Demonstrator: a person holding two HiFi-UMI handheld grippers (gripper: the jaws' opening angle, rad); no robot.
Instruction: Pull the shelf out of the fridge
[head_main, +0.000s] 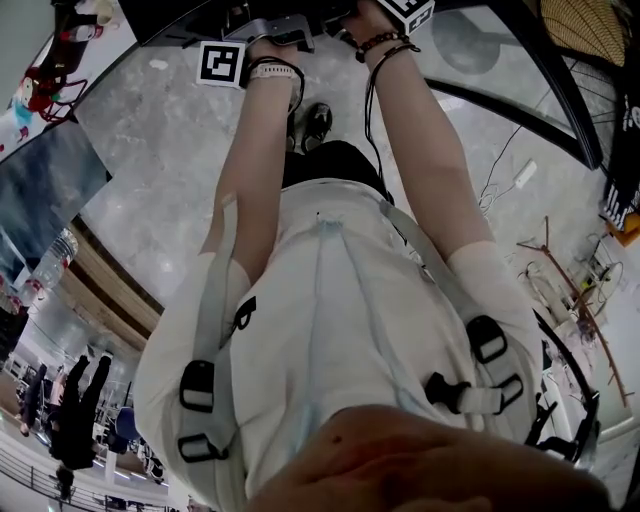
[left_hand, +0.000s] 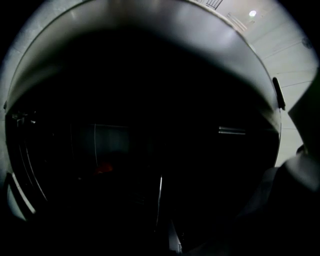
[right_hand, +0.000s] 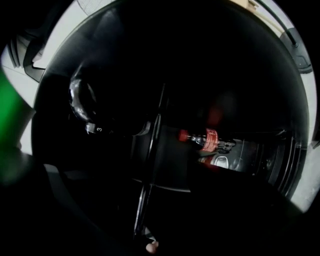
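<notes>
Dark fridge interior, left gripper and right gripper reaching in (jaws lost in blackness, grip unreadable), shelf edge glinting, red-labelled bottle beyond.

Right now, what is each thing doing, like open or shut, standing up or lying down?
Fridge: open, dark inside.
Bottle: lying on its side, red cap on.
Shelf: too dark to make out.
Left claw: too dark to tell open or shut.
Right claw: same, too dark to tell.
</notes>
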